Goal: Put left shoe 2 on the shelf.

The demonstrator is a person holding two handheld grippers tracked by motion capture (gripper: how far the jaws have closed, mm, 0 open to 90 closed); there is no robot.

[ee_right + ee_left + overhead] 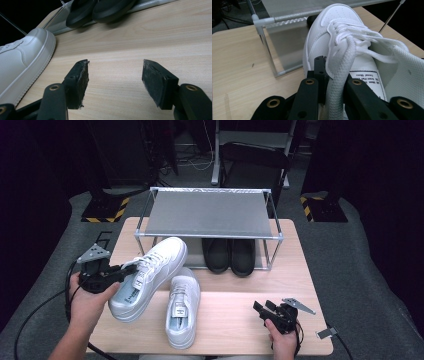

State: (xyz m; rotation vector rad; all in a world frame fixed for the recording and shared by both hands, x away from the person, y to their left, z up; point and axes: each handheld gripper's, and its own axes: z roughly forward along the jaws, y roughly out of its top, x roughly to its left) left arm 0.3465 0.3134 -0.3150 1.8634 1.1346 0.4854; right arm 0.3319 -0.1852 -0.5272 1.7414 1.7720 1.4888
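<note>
Sneaker [147, 277] tongue side clamped in left hand-held gripper [122, 270].

I think I am working in a lab or test room, because the small wooden table [300, 285] stands on grey carpet [350, 255], with yellow-and-black striped stand feet [106, 210], loose cables [197, 162] and dark gear behind.

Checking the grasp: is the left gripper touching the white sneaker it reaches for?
Touching. The left gripper view shows the left gripper closed on the sneaker's lace and side edge.
</note>
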